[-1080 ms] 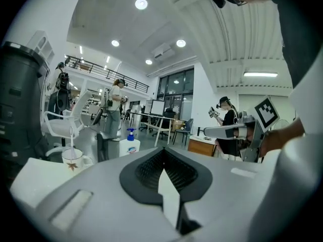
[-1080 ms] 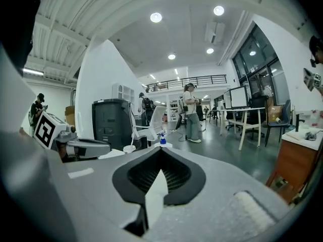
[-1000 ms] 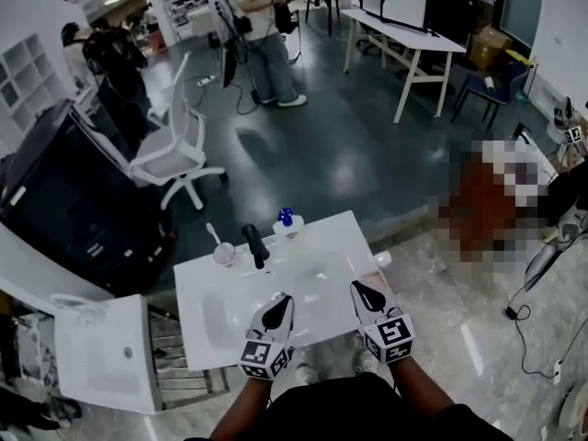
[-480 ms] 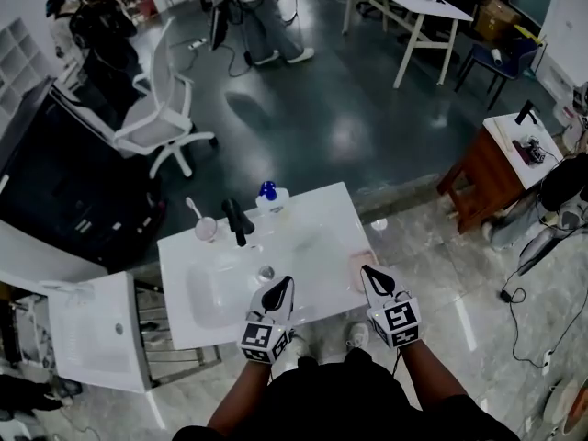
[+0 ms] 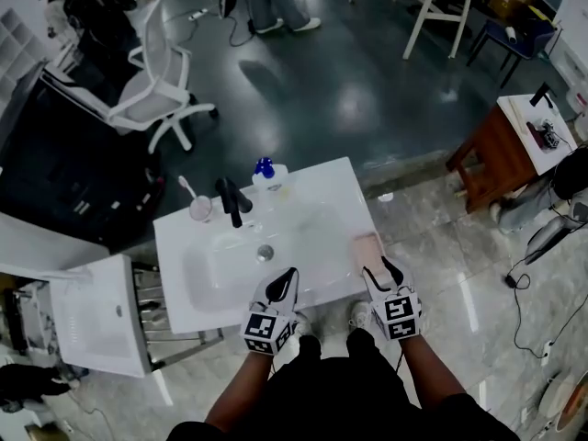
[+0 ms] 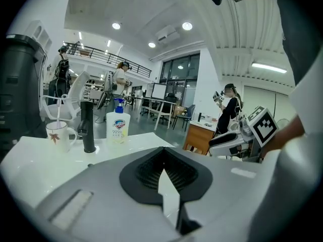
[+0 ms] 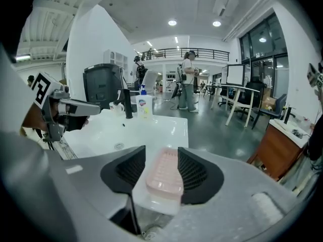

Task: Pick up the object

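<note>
My right claw (image 7: pixel 161 150) had just been opening, and its jaws stood apart, pressing on nothing. Framed between them lay the pale pink, ribbed, oblong plastic soap dish (image 7: pixel 164 178), flat on the right edge of the white washstand top (image 5: pixel 326 186), just ahead of the fingertips. I could not tell whether the dish held anything. My left claw (image 6: pixel 163 153) hung closed and empty over the near edge. Beyond it sank the white basin (image 5: pixel 216 269) with its round metal drain (image 5: pixel 265 253). Along the far rim stood a black tap (image 6: pixel 88 127), a white mug (image 6: pixel 57 135) holding a toothbrush (image 6: pixel 59 110), and a pale pump bottle of hand wash with a blue top (image 6: pixel 117 126).
</note>
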The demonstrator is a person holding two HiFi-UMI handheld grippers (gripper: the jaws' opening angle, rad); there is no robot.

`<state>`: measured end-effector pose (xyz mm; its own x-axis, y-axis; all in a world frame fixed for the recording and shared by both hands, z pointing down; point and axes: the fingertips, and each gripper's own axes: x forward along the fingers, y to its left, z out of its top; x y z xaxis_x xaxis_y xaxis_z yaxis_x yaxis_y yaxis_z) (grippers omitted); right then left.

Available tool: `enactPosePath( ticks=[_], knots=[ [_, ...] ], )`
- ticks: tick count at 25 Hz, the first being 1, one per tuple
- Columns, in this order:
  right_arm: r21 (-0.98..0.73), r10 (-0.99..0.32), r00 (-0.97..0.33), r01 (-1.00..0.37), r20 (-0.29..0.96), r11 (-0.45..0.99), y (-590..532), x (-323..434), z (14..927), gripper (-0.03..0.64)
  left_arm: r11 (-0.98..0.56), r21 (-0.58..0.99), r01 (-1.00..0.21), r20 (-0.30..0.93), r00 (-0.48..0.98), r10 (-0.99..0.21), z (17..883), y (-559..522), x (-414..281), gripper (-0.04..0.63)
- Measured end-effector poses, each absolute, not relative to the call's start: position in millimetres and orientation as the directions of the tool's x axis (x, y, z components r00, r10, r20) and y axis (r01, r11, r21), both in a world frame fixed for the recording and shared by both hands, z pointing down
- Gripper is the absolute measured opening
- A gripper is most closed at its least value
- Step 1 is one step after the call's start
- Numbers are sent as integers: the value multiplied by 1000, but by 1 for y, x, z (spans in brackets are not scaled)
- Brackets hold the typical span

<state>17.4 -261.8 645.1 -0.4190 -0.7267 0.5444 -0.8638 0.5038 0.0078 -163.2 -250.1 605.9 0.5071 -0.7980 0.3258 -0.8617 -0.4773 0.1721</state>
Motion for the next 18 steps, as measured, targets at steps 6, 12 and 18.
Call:
enactPosePath(
  ticks=[6,12,18],
  knots=[
    [-31,-696,-393,-882,602,471,-259,28,675,363,-475,190,-859,345,511,-787,614,-243,-155,17],
    [-64,-632,-392,-877,669,476,-259,27,710,460,-452,216,-866,360,501,-787,615,-232,-156,17],
    [-62,-616,-372,-884,694,463,-263,27,731,462,-429,210,-879,379,477,-793,619,-227,-163,17]
  ],
)
